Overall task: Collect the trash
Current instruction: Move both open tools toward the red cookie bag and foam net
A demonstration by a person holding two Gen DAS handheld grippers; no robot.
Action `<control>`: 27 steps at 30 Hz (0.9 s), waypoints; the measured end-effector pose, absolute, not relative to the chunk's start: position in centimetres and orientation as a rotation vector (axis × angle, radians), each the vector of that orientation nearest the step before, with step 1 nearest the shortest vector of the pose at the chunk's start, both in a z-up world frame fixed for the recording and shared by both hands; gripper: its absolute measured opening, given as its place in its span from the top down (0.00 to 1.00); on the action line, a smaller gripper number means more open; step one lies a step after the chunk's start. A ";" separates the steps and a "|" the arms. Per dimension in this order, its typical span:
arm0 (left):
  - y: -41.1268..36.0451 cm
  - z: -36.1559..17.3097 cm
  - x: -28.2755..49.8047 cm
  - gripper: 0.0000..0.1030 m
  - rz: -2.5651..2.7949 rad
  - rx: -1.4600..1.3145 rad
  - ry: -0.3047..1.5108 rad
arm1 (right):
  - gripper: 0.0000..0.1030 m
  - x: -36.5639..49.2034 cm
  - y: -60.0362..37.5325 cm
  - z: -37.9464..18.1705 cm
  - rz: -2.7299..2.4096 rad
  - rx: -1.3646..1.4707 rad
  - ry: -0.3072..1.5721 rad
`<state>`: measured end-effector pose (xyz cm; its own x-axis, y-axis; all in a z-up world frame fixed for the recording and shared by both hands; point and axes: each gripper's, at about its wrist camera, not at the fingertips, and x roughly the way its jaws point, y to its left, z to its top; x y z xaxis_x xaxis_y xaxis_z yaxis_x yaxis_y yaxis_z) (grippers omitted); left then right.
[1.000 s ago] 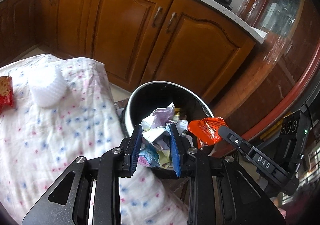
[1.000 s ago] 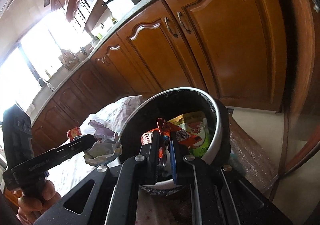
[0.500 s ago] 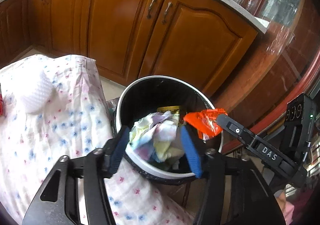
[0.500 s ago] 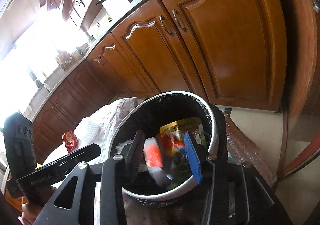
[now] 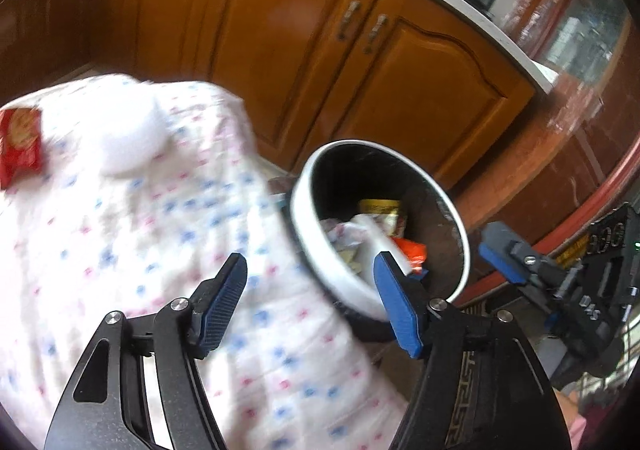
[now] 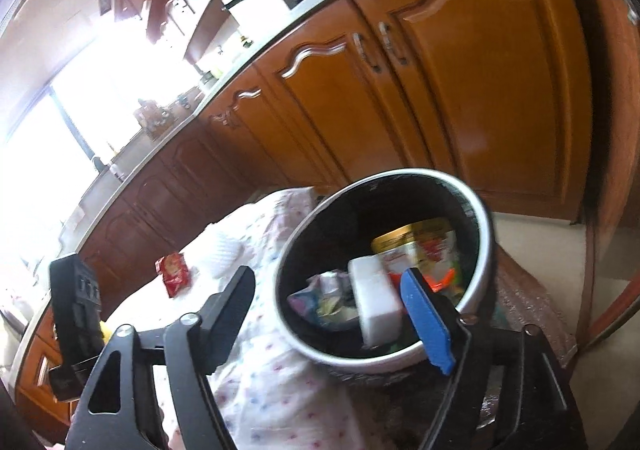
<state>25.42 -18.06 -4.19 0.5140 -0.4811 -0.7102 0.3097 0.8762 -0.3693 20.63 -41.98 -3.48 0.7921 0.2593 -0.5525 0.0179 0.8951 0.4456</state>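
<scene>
**Both claws empty, trash in the bin**

Our left claw point(image 5: 310, 292) and right claw point(image 6: 328, 304) are opening, nothing between them. Dropped trash point(image 6: 376, 302) sits in the bin point(image 6: 486, 238), center frame. The red wrapper point(image 5: 20, 146), upper left on the tabletop point(image 5: 120, 218), could slide off the loose cloth if we snag it.

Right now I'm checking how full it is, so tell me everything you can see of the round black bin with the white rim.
The round black bin with the white rim stands open beside the table edge draped in a dotted white cloth, in front of brown wooden cabinet doors. Its inside is dark. Trash covers the bottom: a yellow packet, an orange wrapper, crumpled paper and a blurred white piece. The upper wall stays bare. No gripper touches it.
</scene>
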 end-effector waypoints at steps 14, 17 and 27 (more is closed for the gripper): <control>-7.9 -5.7 22.6 0.30 -0.307 -0.306 0.913 | 0.10 21.6 -32.4 -4.3 0.306 0.327 0.715; -6.0 -5.7 22.4 0.29 -0.274 -0.331 0.908 | 0.09 21.9 -30.8 -4.4 0.332 0.307 0.719; -0.4 -6.0 22.5 0.28 -0.181 -0.392 0.881 | 0.09 24.2 -27.1 -5.4 0.365 0.289 0.768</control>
